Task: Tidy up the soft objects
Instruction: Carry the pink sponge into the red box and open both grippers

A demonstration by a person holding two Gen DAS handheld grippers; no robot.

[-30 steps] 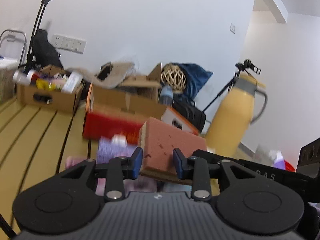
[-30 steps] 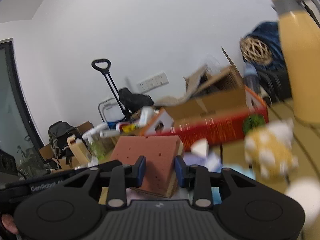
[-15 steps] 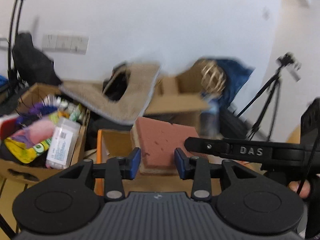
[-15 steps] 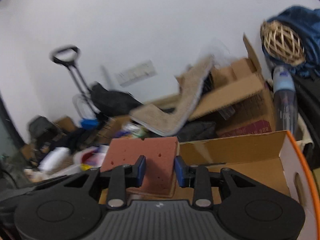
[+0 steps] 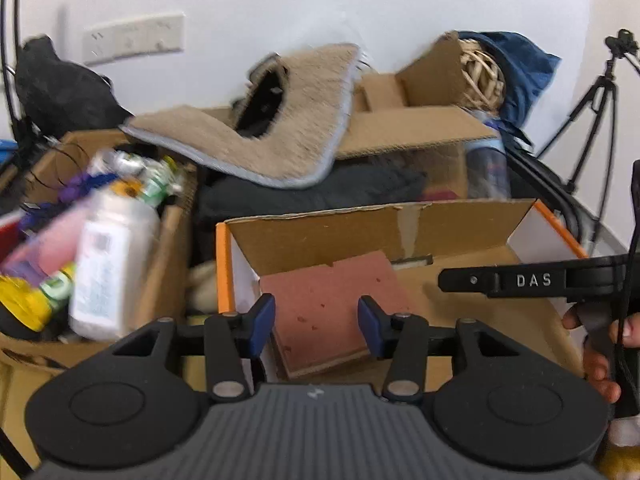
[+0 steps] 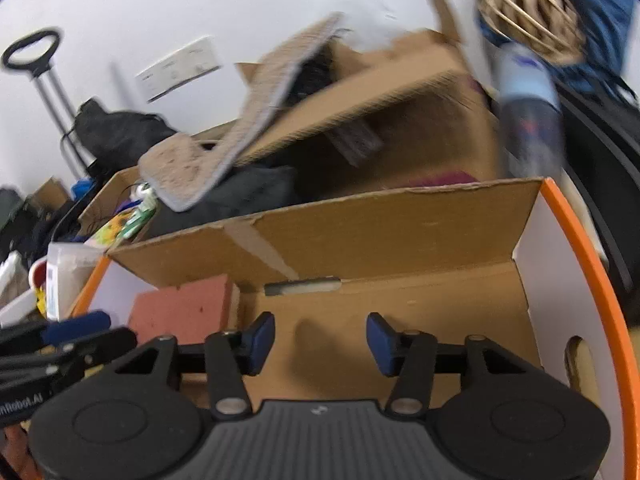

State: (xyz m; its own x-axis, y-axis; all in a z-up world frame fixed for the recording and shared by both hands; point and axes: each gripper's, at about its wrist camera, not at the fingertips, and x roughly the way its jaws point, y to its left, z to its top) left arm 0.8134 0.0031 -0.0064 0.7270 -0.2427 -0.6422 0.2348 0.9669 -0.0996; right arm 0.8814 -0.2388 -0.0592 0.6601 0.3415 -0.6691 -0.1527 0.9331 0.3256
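Both claws are pointed down into the orange-edged cardboard box (image 6: 400,240). The left claw (image 5: 316,324) is opening astride the reddish sponge (image 5: 332,304), released in the box's left corner. The right claw (image 6: 320,338) is opening, empty, over bare box floor.

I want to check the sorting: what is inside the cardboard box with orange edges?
Only the reddish sponge shows inside the orange-edged box, at its left end. The grippers cover part of the floor.

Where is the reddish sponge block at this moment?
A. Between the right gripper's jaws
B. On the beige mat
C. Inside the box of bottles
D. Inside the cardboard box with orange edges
D: the reddish sponge block lies inside the cardboard box, clear of both opening jaws.
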